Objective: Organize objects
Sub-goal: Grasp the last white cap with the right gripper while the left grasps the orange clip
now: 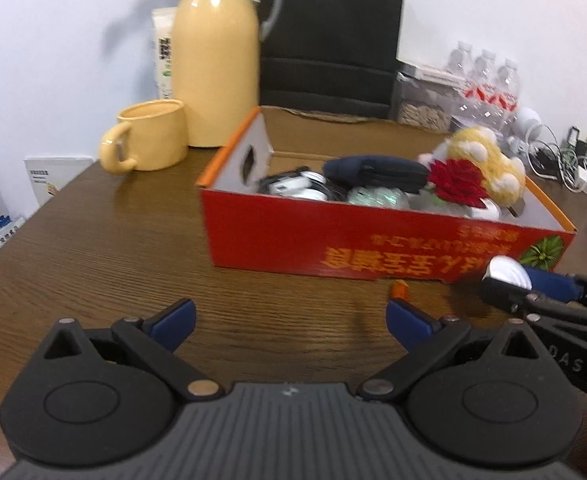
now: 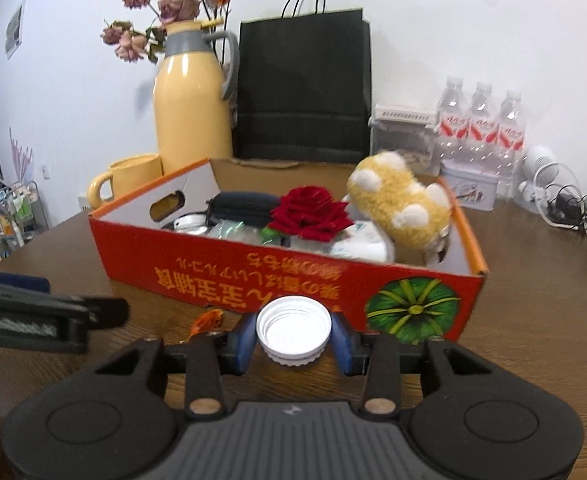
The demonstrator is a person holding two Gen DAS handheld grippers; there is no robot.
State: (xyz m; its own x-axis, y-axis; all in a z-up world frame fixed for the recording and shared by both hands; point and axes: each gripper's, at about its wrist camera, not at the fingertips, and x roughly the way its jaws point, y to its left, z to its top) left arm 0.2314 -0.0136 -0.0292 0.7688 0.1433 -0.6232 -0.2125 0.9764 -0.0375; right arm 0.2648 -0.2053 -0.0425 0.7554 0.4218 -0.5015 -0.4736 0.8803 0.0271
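Observation:
A red cardboard box (image 1: 373,248) stands on the brown table; in the right wrist view the box (image 2: 197,264) holds a red rose (image 2: 309,212), a yellow plush toy (image 2: 401,200), a dark pouch (image 2: 241,204) and other items. My right gripper (image 2: 293,338) is shut on a white screw cap (image 2: 293,330), held in front of the box's near wall. The cap (image 1: 507,272) also shows at the right of the left wrist view. My left gripper (image 1: 291,316) is open and empty above the table, left of the right gripper. A small orange wrapper (image 2: 205,320) lies by the box.
A yellow thermos jug (image 1: 213,60) and yellow mug (image 1: 149,136) stand behind the box at the left. A black paper bag (image 2: 305,88), water bottles (image 2: 481,124), a tin (image 2: 469,188) and tangled cables (image 2: 569,204) line the back and right.

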